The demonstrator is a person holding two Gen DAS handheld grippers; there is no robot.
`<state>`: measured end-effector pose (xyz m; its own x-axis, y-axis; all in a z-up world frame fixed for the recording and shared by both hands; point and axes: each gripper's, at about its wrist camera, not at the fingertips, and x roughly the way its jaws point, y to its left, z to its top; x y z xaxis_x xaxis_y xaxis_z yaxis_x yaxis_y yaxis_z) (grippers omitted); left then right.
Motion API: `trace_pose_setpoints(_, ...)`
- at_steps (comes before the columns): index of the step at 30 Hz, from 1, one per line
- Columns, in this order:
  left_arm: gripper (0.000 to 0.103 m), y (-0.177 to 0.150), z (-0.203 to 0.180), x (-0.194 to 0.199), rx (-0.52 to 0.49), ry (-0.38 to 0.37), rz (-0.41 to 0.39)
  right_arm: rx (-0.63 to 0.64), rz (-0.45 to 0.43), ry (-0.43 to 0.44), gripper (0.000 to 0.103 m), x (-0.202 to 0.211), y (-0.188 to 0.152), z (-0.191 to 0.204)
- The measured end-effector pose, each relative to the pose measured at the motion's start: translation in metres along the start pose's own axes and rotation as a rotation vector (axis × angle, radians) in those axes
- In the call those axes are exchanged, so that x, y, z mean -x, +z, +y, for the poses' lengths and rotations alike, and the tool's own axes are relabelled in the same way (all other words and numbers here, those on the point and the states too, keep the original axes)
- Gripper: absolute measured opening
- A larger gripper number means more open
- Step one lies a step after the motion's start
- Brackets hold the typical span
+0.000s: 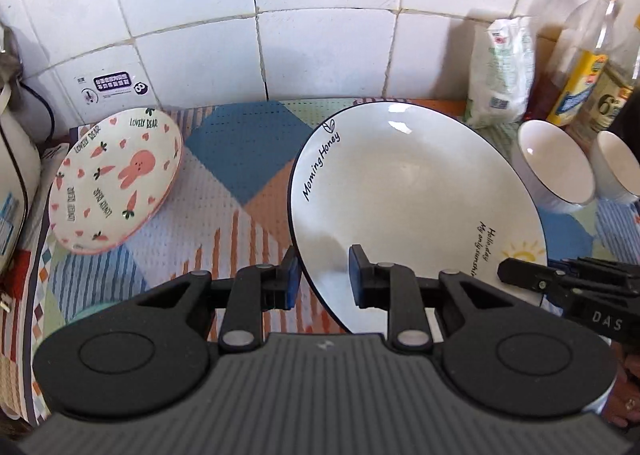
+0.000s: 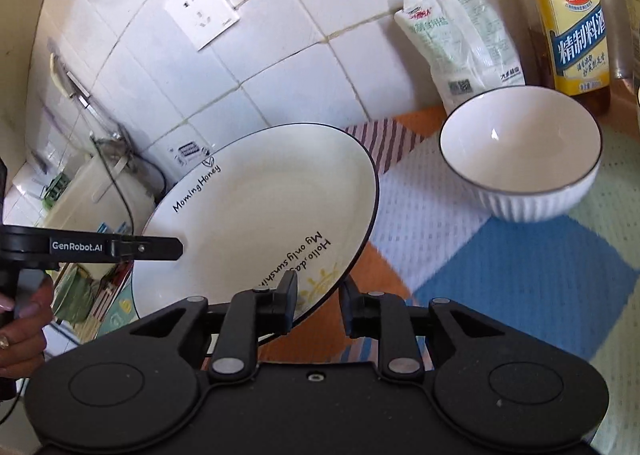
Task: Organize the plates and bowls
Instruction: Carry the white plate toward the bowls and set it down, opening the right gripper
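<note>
A large white plate [image 1: 416,199] with a dark rim and "Morning Honey" lettering is tilted above the patterned mat. My left gripper [image 1: 324,275] straddles its near-left rim, jaws partly closed, one pad on each face. My right gripper [image 2: 318,301] straddles the same plate [image 2: 256,223] at its right rim by the sun drawing. A pink bunny plate [image 1: 116,179] lies tilted at the left on the mat. A white ribbed bowl [image 2: 524,171] stands right of the plate; it also shows in the left wrist view [image 1: 556,167], with a second bowl [image 1: 618,169] beside it.
A tiled wall [image 1: 320,35] is close behind. A white bag [image 1: 502,71] and bottles [image 1: 580,63] stand at the back right; a cooking wine bottle [image 2: 576,23] is behind the bowl. A white appliance [image 1: 12,159] with a cord sits at the left.
</note>
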<state>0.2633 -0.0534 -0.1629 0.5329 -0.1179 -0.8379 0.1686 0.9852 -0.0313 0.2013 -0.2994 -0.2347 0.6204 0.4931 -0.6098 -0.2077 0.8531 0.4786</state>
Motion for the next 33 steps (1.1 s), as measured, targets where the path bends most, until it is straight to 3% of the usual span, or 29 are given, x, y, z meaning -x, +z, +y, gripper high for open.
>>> trace_pose_setpoints(9, 0.023, 0.017, 0.001, -0.043, -0.05, -0.01, 0.11, -0.042, 0.022, -0.085, 0.029, -0.033, 0.01, -0.009)
trace_pose_setpoints(18, 0.023, 0.026, 0.012, -0.078, -0.002, -0.074, 0.174, -0.021, 0.013, -0.218, 0.029, -0.054, 0.019, -0.005)
trace_pose_setpoints(21, 0.024, 0.024, 0.013, -0.081, 0.024, -0.06, 0.215, -0.047, 0.021, -0.269, 0.03, -0.054, 0.015, 0.0)
trace_pose_setpoints(24, 0.024, 0.021, 0.022, -0.071, 0.036, -0.091, 0.201, -0.038, -0.013, -0.298, 0.034, -0.042, 0.005, 0.015)
trace_pose_setpoints(29, 0.026, 0.015, 0.038, -0.041, -0.024, -0.078, 0.199, -0.071, -0.091, -0.294, 0.037, -0.013, -0.005, 0.043)
trace_pose_setpoints(33, 0.028, 0.011, 0.055, -0.013, -0.096, -0.071, 0.202, 0.002, -0.139, -0.322, 0.042, 0.004, -0.005, 0.081)
